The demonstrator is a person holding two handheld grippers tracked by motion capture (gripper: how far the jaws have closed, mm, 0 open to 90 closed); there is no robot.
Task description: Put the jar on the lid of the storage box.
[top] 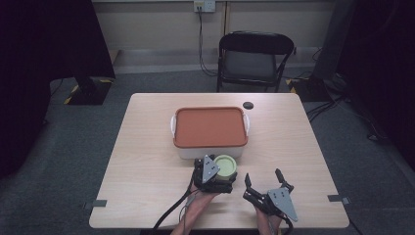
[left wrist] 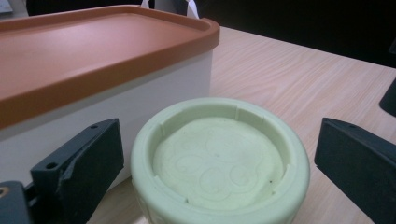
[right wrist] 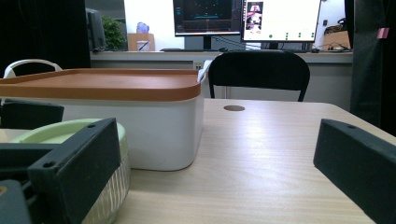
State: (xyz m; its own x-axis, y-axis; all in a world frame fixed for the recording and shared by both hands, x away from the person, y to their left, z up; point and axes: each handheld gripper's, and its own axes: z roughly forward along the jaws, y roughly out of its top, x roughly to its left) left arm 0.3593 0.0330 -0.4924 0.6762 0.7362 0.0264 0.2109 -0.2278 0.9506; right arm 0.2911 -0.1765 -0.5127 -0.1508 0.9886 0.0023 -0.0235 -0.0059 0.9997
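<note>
A small jar with a pale green lid (top: 227, 166) stands on the wooden table (top: 147, 161), just in front of a white box with an orange lid (top: 209, 126). My left gripper (top: 222, 172) is open, its jaws straddling the jar; in the left gripper view the green lid (left wrist: 219, 158) sits between them with slim gaps on both sides. My right gripper (top: 263, 177) is open and holds nothing, low over the table to the jar's right. In the right gripper view the jar (right wrist: 109, 186) shows ribbed clear glass beside the box (right wrist: 154, 135).
A small black disc (top: 248, 105) lies on the table behind the box. A black folding chair (top: 254, 58) stands beyond the far edge. Bare tabletop stretches left and right of the box. Tape marks (top: 99, 203) sit at the near corners.
</note>
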